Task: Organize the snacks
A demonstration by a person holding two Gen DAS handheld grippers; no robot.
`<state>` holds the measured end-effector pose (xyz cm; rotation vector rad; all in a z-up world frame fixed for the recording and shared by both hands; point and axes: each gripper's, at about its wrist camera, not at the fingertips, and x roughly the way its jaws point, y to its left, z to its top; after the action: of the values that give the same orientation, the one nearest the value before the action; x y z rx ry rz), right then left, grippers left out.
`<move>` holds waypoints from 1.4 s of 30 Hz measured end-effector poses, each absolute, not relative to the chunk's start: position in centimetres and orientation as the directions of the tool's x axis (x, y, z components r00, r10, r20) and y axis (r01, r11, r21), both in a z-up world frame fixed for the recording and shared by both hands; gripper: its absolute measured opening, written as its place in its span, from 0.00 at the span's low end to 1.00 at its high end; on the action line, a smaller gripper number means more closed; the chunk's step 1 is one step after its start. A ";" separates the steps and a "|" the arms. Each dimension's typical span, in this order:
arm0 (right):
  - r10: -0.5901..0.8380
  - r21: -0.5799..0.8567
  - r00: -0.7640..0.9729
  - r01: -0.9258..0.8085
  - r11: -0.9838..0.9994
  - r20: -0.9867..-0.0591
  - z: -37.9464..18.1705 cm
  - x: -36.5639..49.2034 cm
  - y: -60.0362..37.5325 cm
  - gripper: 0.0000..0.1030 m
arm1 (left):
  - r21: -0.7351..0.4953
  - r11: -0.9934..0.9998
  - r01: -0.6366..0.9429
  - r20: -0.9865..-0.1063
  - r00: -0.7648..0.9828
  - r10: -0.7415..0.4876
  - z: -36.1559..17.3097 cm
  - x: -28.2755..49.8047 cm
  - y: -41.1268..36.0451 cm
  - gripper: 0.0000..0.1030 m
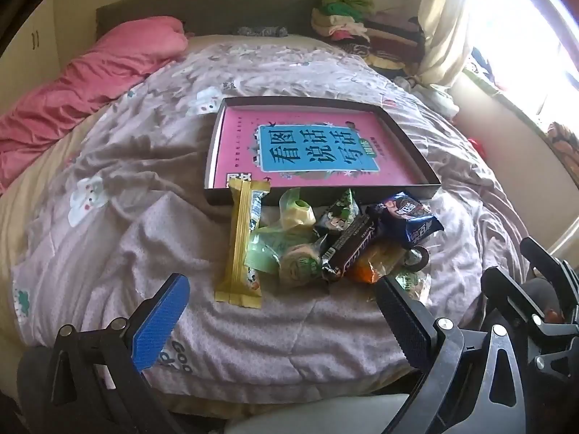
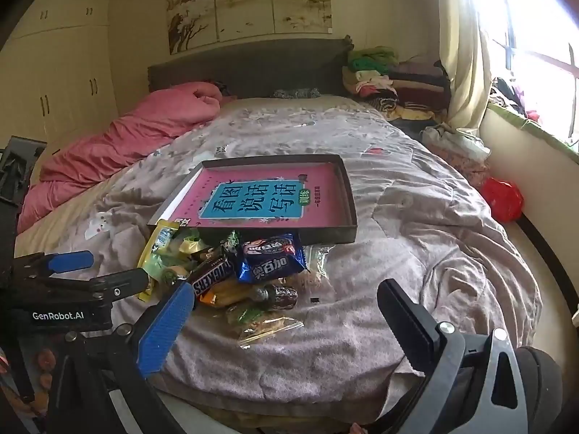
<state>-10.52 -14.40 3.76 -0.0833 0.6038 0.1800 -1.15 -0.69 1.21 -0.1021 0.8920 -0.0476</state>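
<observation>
While both tongs, left (image 1: 282,303) and right (image 2: 286,311), hang wide and empty, sorting has not begun: the snacks (image 1: 325,238) lie heaped on the bed (image 1: 144,217), touching the tray (image 1: 430,181) at its 6 o'clock edge. Next, likely one wrapper must be pinched alone.

A shallow tray (image 1: 416,144) is lying on the bed's quilt (image 1: 126,166) with a book (image 1: 315,152) sitting flat inside it. Snacks (image 1: 325,242) are lying heaped on the quilt just before the tray's near wall — a long wafer pack (image 1: 240,249) at the pile's left is leaning over that wall. Folded clothes (image 1: 362,32) are sitting behind, near the headboard.
</observation>
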 end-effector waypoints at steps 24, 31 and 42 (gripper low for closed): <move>0.149 0.004 0.785 -0.183 0.983 -0.602 2.5 -6.2 -17.1 0.99 | -0.112 0.994 0.017 -0.767 0.634 -0.098 1.4 -1.3 -1.2 0.99; 0.152 0.004 0.780 -0.188 0.982 -0.607 2.3 -6.1 -16.9 0.99 | -0.110 0.994 0.021 -0.768 0.633 -0.098 1.3 -1.3 -1.4 0.99; 0.152 0.005 0.780 -0.187 0.982 -0.607 2.4 -6.1 -16.9 0.99 | -0.112 0.993 0.026 -0.772 0.627 -0.103 1.2 -1.3 -1.5 0.99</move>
<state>-6.12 -16.91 2.37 -0.0562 0.6513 0.1828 -1.30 -1.46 1.20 -0.0935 0.8904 -0.0740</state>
